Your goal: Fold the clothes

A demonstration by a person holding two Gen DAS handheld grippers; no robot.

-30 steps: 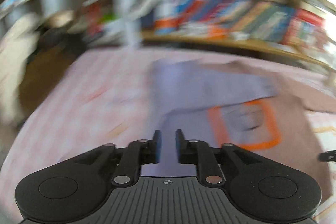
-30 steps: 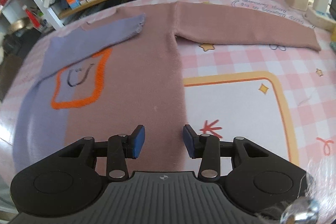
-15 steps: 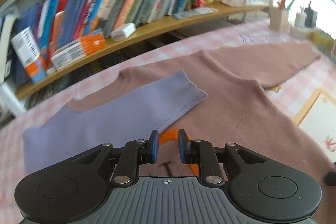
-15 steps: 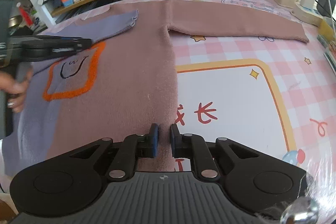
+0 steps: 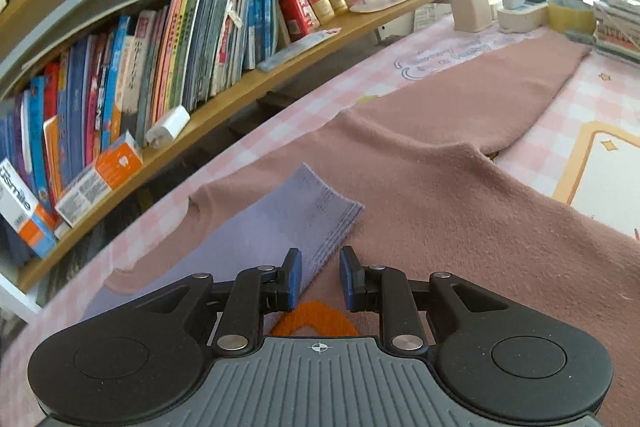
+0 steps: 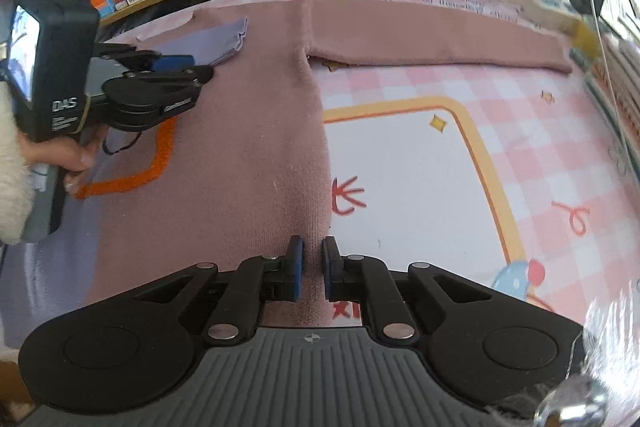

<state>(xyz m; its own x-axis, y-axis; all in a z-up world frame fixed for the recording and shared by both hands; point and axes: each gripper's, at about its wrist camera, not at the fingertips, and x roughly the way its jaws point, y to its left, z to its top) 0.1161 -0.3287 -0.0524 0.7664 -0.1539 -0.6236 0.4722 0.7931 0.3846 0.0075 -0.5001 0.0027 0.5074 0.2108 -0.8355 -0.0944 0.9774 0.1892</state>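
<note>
The right tool (image 6: pixel 311 269) is pinched on the sweater's (image 6: pixel 256 131) side edge, ready to fold; the left tool (image 5: pixel 319 277), slightly open and empty, hovers over the folded sleeve (image 5: pixel 280 227).

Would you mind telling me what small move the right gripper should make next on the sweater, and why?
Probably lift the pinched edge a little and start carrying it across the body. The right gripper has just closed on the sweater at its side edge near the hem; the lilac sleeve already lies folded over the chest, while the pink sleeve is stretched out flat.
</note>
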